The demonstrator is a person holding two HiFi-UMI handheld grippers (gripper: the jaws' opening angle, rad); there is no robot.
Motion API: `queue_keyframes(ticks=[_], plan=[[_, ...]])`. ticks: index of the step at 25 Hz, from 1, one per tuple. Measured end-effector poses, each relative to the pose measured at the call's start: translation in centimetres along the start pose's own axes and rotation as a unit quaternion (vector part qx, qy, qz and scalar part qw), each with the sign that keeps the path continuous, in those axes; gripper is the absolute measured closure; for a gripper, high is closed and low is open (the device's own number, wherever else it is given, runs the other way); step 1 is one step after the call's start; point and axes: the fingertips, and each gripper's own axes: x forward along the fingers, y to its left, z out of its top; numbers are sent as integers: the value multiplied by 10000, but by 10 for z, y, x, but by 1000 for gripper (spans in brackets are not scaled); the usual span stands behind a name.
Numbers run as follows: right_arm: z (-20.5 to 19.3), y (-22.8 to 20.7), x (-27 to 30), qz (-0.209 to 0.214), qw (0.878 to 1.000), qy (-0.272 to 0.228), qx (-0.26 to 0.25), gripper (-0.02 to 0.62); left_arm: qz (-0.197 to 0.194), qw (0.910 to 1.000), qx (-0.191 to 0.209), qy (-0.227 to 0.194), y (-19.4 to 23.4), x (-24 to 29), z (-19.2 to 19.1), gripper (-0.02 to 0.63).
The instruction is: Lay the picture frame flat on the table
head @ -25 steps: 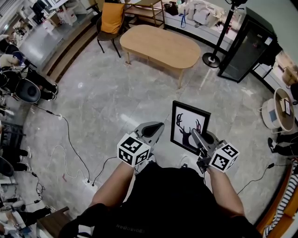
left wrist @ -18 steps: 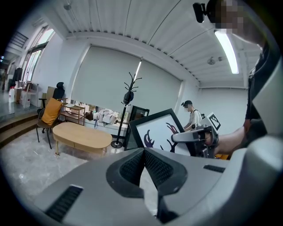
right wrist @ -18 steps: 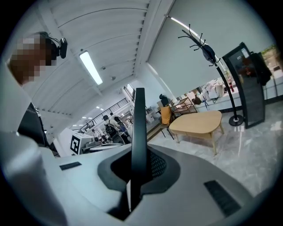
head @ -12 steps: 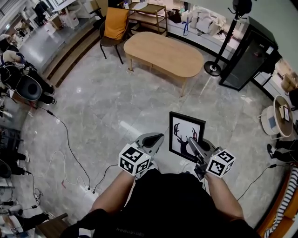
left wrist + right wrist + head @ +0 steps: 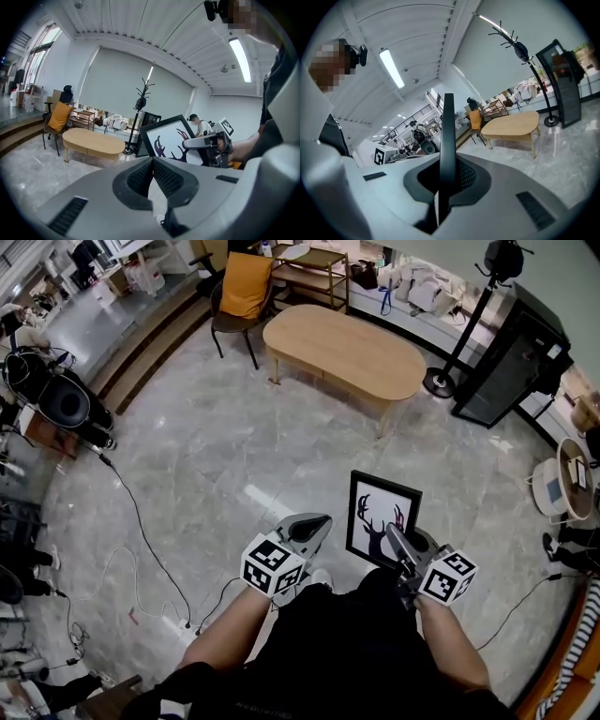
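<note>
Okay, right gripper [image 5: 405,545]: you've got it clamped on the picture frame [image 5: 383,519], the pads squeezed in narrow on the frame's thin edge.
Right gripper view: the frame [image 5: 448,140] sits edge-on, a dark strip rising straight up from between the two pads of the gripper [image 5: 449,180].
Grip spot: from the head view, the jaws bite the frame at its lower right side, near the corner closest to you.
Picture frame: black border, white print with a dark antlered deer, held up in the air over the marble floor [image 5: 216,437], face tipped toward you, not lying flat on anything.
Left gripper [image 5: 314,524]: jaws pressed together with nothing between them.
Left gripper view: the pads meet at the tip [image 5: 151,161], and the frame [image 5: 171,140] shows beyond them to the right, clear of them.
Gap: the frame hangs beside the left gripper, not touching it.
Table [image 5: 342,343]: the wooden oval one is ahead of you, well apart from the frame.
</note>
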Motion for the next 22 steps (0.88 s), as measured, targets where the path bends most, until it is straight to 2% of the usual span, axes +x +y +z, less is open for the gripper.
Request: queue_keyframes(ticks=[10,18,22], plan=[[-7,-27,25,-106,9997,87,198,586,179,9996,-191,-81,33,10,-1,601],[62,-74,115,60,9995,-59,306,586,371,9991,-217,67,115,40,48,601],[109,-106,152,112,9994,-145,278,586,470,9987,-152,79,155,79,87,601]])
